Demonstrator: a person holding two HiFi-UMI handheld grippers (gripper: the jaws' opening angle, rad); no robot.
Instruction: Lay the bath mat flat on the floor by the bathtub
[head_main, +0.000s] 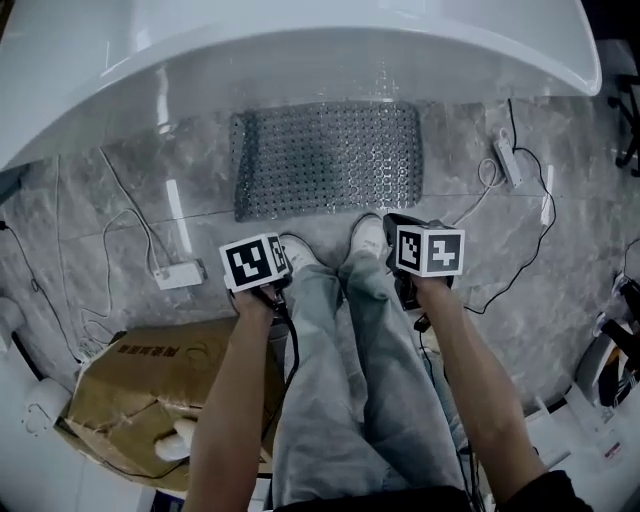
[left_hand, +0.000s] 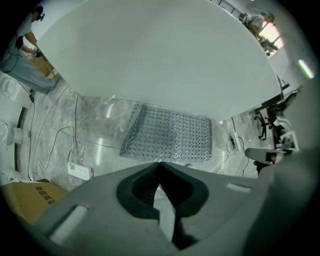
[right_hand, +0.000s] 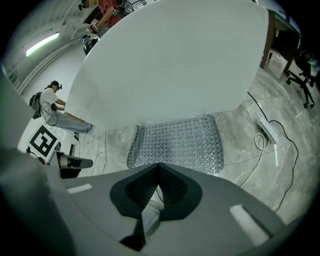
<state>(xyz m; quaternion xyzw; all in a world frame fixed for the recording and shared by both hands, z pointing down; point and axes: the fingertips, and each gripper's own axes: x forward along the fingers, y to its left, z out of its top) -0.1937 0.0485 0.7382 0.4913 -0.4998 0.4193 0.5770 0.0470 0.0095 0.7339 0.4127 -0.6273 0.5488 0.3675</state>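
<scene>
The bath mat, grey and covered in small round studs, lies spread flat on the marble floor against the white bathtub. It also shows as the mat in the left gripper view and the mat in the right gripper view, ahead of both jaw tips. My left gripper hangs above the person's left shoe, short of the mat's near edge. My right gripper hangs above the right shoe. In their own views the left gripper and the right gripper each have jaws meeting at the tip, empty.
A white power strip with cables lies on the floor at left, another power strip at right of the mat. A cardboard box sits near left. The person's shoes stand just before the mat. An office chair stands far right.
</scene>
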